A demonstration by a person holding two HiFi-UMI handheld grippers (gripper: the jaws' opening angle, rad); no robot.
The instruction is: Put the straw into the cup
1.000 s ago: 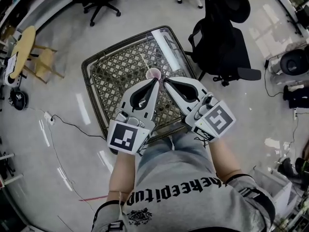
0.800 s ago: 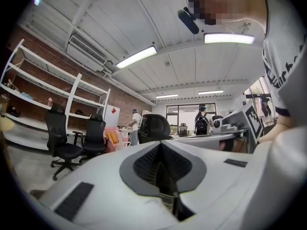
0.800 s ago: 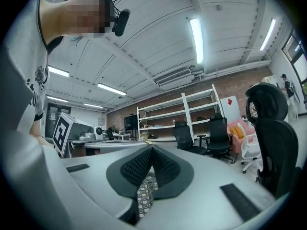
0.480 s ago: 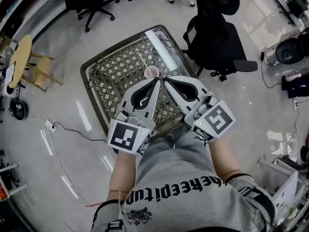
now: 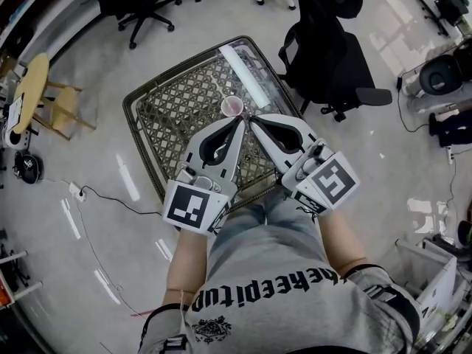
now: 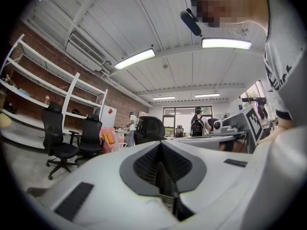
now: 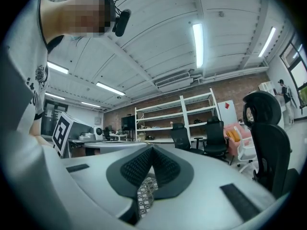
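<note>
A small pink cup (image 5: 232, 106) stands upright on the glass-topped wicker table (image 5: 169, 109), near its middle. A thin pale streak just beyond the cup, up and to the left, may be the straw (image 5: 219, 90); it is too faint to be sure. My left gripper (image 5: 238, 122) and right gripper (image 5: 253, 122) point at the cup side by side, tips a little short of it. Both are shut with nothing between the jaws. The left gripper view shows the left gripper (image 6: 161, 145) closed against the room; the right gripper view shows the right gripper (image 7: 152, 150) closed.
A long bright light reflection (image 5: 247, 74) lies on the glass at the far right of the table. A black office chair (image 5: 332, 57) stands close to the table's right side. More chairs (image 5: 144, 6) stand farther off, and a cable (image 5: 103, 190) runs over the floor at left.
The head view shifted slightly. Both grippers stay shut and side by side; the cup now sits a little farther from their tips.
</note>
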